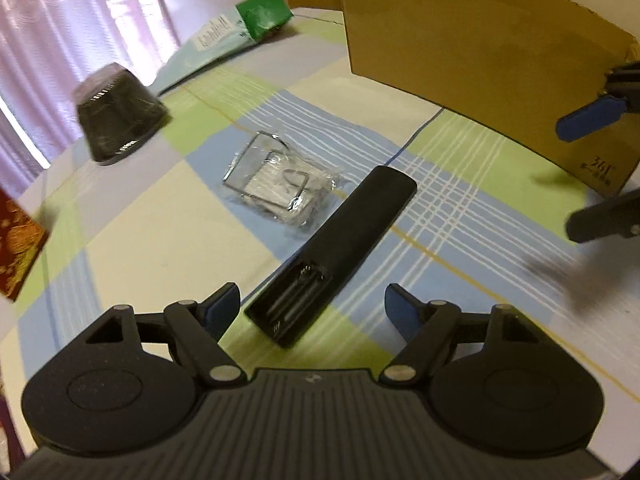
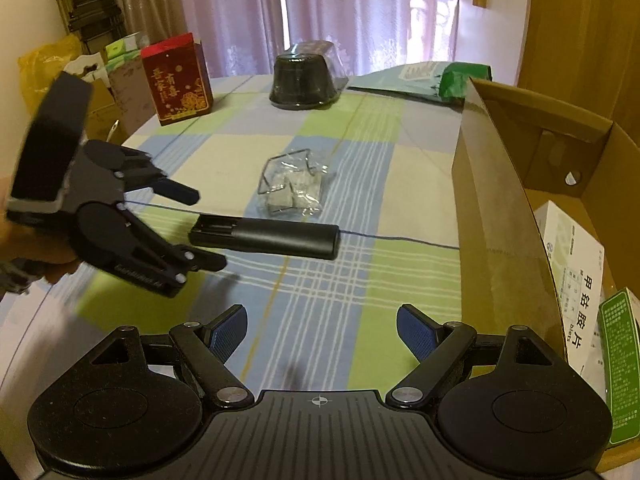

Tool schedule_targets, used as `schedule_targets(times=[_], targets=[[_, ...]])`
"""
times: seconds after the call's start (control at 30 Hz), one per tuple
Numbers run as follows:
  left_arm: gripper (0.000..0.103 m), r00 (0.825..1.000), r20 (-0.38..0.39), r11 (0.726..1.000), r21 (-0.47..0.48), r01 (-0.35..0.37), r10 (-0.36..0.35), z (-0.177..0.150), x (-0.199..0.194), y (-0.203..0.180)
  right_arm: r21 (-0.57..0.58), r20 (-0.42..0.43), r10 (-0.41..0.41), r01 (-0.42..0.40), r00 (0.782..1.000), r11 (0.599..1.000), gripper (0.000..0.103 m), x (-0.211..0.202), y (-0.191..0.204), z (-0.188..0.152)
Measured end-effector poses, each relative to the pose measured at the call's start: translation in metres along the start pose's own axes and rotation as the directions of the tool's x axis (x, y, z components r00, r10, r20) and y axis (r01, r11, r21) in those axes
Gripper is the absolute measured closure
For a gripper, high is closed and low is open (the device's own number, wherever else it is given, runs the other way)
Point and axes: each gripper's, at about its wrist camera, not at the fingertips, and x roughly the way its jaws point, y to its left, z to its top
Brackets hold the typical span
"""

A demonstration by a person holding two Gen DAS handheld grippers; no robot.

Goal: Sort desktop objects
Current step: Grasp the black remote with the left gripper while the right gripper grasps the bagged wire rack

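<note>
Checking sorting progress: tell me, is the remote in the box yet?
No, the remote lies on the tablecloth outside the box.

On the surface (image 2: 224,152) the remote (image 2: 266,237) lies crosswise in the right wrist view, with the plastic-wrapped packet (image 2: 294,190) just behind it. Farther back stand the upturned bowl (image 2: 302,80) and, to its left, the gift box (image 2: 178,80). The cardboard box (image 2: 496,216) stands at the right with cartons (image 2: 576,272) in it, a flat pouch (image 2: 420,76) behind it.
</note>
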Motion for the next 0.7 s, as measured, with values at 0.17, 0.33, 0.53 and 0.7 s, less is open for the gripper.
schedule_targets(times=[0.17, 0.33, 0.53, 0.7], targets=[[0.043, 0.998, -0.014, 0.998, 0.013, 0.056, -0.056, 0.002, 0.014, 0.009, -0.013, -0.009, 0.006, -0.006, 1.0, 1.0, 0.018, 0.002, -0.001, -0.004], [0.066, 0.996, -0.04, 0.997, 0.003, 0.078, -0.078, -0.006, 0.003, 0.003, 0.005, -0.01, 0.004, -0.004, 1.0, 1.0, 0.018, 0.004, 0.0, -0.003], [0.07, 0.995, -0.071, 0.997, -0.032, 0.068, -0.071, -0.039, -0.031, -0.024, -0.001, 0.009, 0.012, -0.012, 1.0, 1.0, 0.018, 0.009, 0.005, 0.005], [0.07, 0.995, -0.091, 0.994, -0.106, 0.034, -0.044, -0.073, -0.062, -0.041, -0.029, 0.045, 0.02, -0.019, 0.999, 0.999, 0.018, 0.03, 0.015, 0.025]])
